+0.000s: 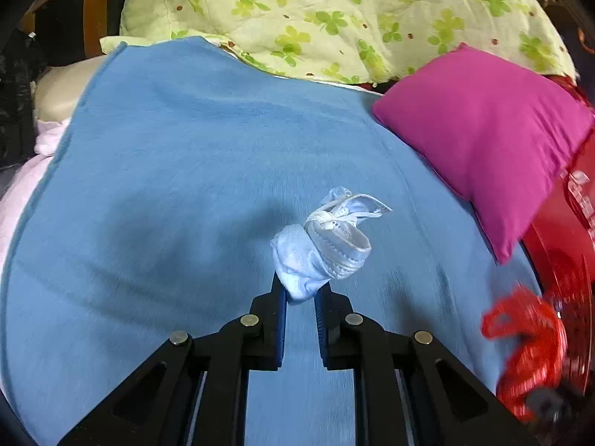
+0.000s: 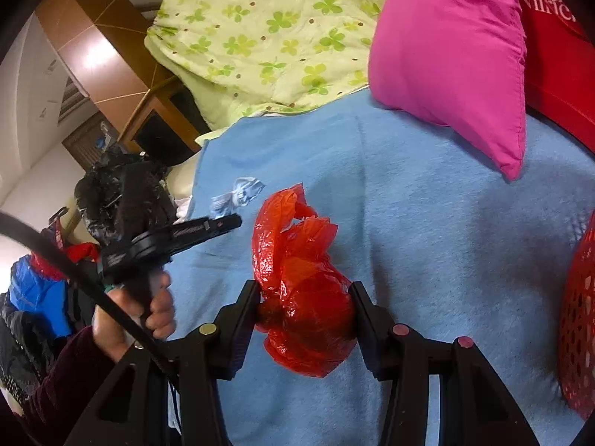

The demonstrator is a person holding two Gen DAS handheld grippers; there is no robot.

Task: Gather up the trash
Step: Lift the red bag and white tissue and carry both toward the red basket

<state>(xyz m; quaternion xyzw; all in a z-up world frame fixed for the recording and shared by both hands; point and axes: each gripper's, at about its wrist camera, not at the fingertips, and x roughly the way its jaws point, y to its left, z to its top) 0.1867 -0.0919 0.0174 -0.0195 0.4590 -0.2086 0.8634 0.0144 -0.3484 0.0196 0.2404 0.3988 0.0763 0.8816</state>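
I count two pieces of trash — one crumpled face mask [image 1: 319,249] and one red plastic bag [image 2: 301,297] — plus one pink pillow [image 1: 483,137], one blue blanket [image 1: 186,186], one red basket [image 2: 580,334].

I see a blue blanket [image 1: 178,171] spread flat. A pink pillow [image 1: 487,137] lies on its far right corner, a green clover quilt [image 1: 334,11] is bunched along its far edge, and a red mesh basket [image 2: 580,338] stands at its right edge.

The right gripper [image 2: 305,310] clamps a crumpled red plastic bag [image 2: 301,290] above the blue blanket [image 2: 427,241].
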